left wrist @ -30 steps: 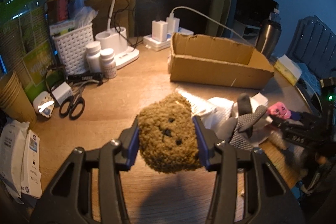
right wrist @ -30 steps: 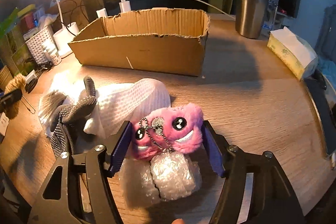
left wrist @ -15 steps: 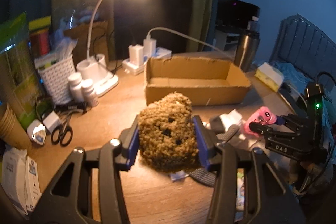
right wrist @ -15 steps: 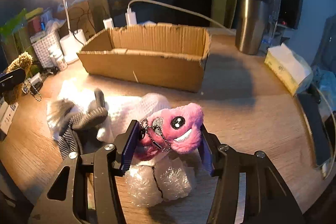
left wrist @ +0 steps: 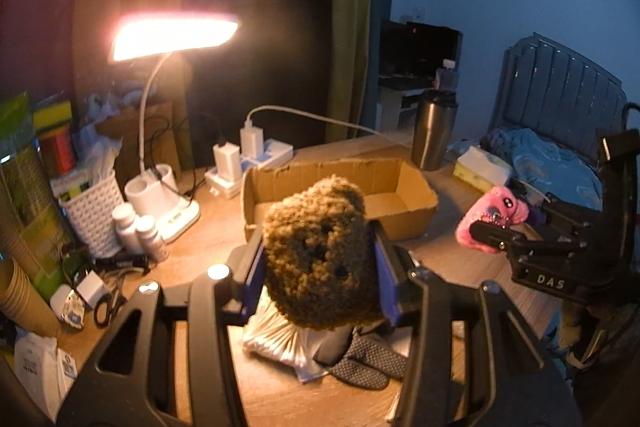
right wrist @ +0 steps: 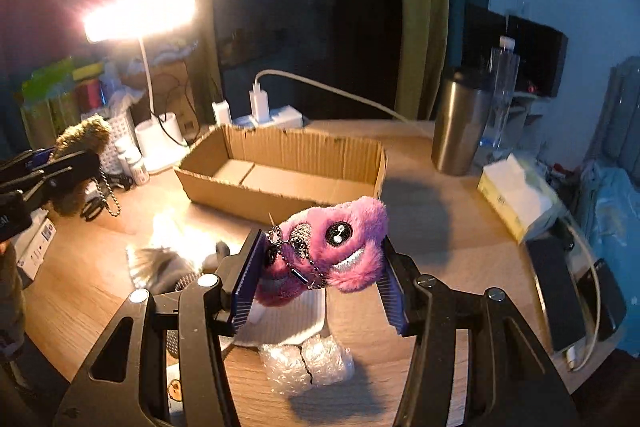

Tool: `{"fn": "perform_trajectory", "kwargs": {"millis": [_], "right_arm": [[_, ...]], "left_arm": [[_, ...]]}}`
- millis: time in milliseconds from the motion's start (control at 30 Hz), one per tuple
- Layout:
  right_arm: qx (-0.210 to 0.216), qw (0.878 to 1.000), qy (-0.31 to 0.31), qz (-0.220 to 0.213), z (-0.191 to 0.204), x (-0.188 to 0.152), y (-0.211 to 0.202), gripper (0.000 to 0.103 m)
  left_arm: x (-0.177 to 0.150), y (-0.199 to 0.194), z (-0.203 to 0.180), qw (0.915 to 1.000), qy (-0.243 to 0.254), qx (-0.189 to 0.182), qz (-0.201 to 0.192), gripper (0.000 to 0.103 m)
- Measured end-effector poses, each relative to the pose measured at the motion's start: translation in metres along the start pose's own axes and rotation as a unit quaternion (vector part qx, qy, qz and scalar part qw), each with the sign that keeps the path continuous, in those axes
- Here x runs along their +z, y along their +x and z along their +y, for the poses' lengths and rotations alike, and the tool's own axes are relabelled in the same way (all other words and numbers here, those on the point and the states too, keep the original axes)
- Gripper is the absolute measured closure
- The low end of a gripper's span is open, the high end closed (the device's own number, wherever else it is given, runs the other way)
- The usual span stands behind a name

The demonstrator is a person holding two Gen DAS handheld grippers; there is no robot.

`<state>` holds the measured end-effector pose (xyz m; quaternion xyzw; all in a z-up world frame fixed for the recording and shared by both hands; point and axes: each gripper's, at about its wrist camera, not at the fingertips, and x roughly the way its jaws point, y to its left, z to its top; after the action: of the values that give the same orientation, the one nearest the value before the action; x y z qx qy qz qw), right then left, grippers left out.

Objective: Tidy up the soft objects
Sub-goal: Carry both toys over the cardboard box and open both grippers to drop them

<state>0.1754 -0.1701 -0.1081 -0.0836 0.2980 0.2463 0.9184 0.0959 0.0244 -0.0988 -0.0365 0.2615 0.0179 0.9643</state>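
Both claws are loaded as we carry toward the tabletop [right wrist: 420, 195]: our left claw [left wrist: 320, 261] pinches the brown curly plush bear [left wrist: 320, 251], and our right claw [right wrist: 320, 279] pinches the pink furry monster keychain [right wrist: 332, 251], both held up in the air. Ahead of us sits the open cardboard box [right wrist: 280, 183], which looks empty inside, just beyond the heap of white cloth [left wrist: 276, 339] and the grey dotted glove [left wrist: 360, 359]. A wad of bubble wrap [right wrist: 308, 363] lies nearest us. We judge this to be the transport step. Next we should bring each toy over the box rim, lower it inside, then spread the jaws, minding the dangling bead chain [right wrist: 296, 255].
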Motion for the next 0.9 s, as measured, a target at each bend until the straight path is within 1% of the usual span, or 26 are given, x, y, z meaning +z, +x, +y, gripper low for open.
{"fn": "perform_trajectory", "kwargs": {"millis": [233, 500, 900], "right_arm": [[-0.002, 1.0, -0.004, -0.026, 0.001, 0.017, -0.013, 0.047], [-0.006, 0.999, -0.004, -0.043, -0.003, 0.035, -0.013, 0.047], [-0.006, 0.999, 0.003, -0.052, -0.015, 0.056, 0.009, 0.047]], "left_arm": [[0.015, -0.002, -0.009, 0.9997, 0.008, -0.014, -0.018, 0.055], [0.034, 0.004, -0.017, 0.9989, 0.004, -0.03, -0.036, 0.055], [0.054, 0.036, -0.022, 0.9983, -0.001, -0.042, -0.04, 0.055]]}}
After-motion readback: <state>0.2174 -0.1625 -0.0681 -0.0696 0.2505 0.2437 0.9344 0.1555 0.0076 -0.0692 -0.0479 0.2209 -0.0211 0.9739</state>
